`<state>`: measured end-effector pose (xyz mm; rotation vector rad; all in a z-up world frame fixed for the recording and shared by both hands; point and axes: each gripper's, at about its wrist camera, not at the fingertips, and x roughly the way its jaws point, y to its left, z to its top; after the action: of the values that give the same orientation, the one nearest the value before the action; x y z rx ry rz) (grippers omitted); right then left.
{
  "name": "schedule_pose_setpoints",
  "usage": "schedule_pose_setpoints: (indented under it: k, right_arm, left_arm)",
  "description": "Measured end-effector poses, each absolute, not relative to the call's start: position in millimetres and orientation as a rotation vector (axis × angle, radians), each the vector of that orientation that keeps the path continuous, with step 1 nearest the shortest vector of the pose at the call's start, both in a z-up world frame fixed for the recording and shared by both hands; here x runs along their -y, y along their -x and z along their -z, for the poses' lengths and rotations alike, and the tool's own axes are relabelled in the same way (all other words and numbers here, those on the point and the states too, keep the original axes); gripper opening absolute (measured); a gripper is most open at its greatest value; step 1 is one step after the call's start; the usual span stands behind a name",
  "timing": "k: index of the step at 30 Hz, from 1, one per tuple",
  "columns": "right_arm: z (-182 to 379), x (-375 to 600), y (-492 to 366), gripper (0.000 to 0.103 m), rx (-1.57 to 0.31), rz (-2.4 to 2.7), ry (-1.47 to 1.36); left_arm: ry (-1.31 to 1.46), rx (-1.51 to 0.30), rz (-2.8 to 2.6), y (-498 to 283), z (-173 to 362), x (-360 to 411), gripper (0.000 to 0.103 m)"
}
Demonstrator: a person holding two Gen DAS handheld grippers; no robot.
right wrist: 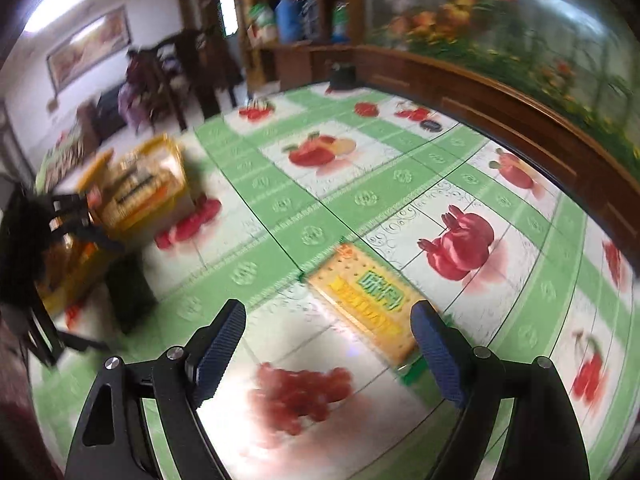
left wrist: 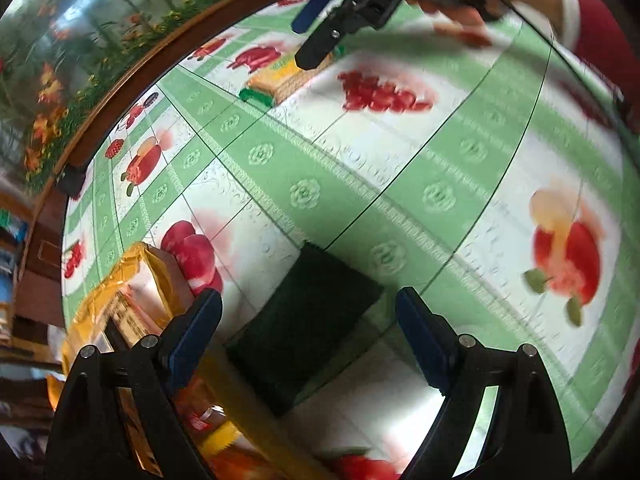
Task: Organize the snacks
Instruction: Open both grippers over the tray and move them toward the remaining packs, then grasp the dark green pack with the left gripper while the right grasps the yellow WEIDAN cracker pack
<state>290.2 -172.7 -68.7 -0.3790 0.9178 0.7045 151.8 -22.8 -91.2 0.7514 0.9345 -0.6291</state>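
Green-and-white oilcloth printed with red fruit covers the table (right wrist: 360,200). At its left edge stands a yellow snack box (right wrist: 140,184), with a dark green packet (left wrist: 304,328) lying flat just beside it. Smaller, and well apart from both, a flat orange cracker packet (right wrist: 364,300) lies on the cloth, its long axis running diagonally away from the right gripper (right wrist: 330,344), whose 2 fingers are spread wide and empty, the right one just beside the packet's near end. That hand is clearly nearer it. The left gripper (left wrist: 308,320) hovers over the green packet, likewise wide apart, touching nothing.
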Motion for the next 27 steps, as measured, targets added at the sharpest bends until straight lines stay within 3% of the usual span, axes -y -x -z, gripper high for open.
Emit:
schedule_pose_setpoints:
  k: [8, 15, 19, 27]
  right_arm:
    - [91.9, 160.5, -320.6, 0.086, -0.973, -0.737, 0.533]
    - [104.0, 164.5, -331.7, 0.086, -1.001, -0.759, 0.5]
    - [109.5, 162.6, -332.5, 0.087, -1.022, -0.766, 0.474]
    - [110.4, 150.3, -323.0, 0.088, -1.037, -0.754, 0.498]
  left_arm:
    - [-0.779, -1.005, 0.666, -168.8, 95.2, 24.3, 0.089]
    - [-0.635, -1.182, 0.748, -190.1, 101.5, 18.3, 0.089]
    - [-0.607, -1.225, 0.782, -180.0, 105.7, 29.7, 0.094]
    - [-0.595, -1.26, 0.762, -143.6, 100.5, 52.2, 0.094]
